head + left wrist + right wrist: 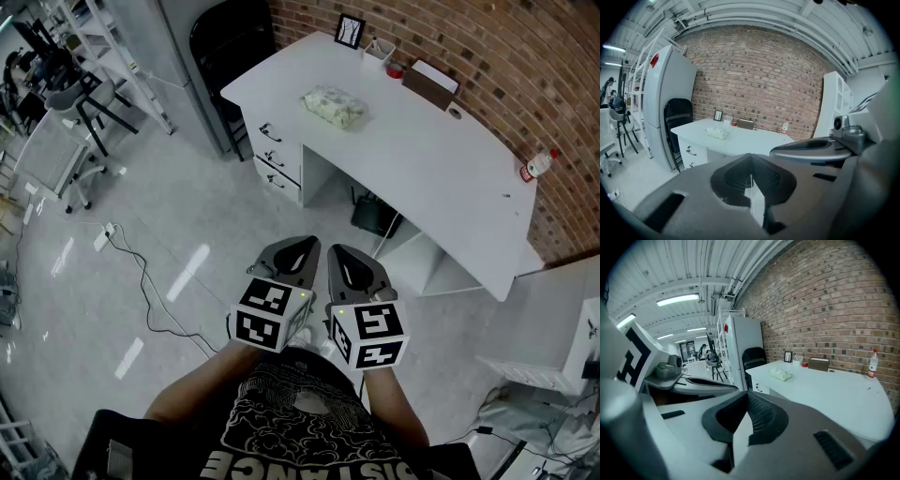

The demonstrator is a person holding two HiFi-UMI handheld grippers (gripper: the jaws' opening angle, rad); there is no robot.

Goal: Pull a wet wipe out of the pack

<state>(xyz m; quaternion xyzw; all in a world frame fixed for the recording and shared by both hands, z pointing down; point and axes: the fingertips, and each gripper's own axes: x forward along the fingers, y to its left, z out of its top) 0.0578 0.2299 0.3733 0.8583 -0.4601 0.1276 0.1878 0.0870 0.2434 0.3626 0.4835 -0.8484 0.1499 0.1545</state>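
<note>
The wet wipe pack, a pale green soft packet, lies on the left part of the white desk, far ahead of me. It also shows small in the left gripper view as the pack and in the right gripper view as the pack. I hold both grippers side by side close to my body, well short of the desk. The left gripper is shut with nothing in it, its jaws meeting. The right gripper is likewise shut and empty.
At the back of the desk stand a picture frame, a white cup, a brown box and a bottle by the brick wall. A black chair stands left of the desk drawers. A cable trails over the floor.
</note>
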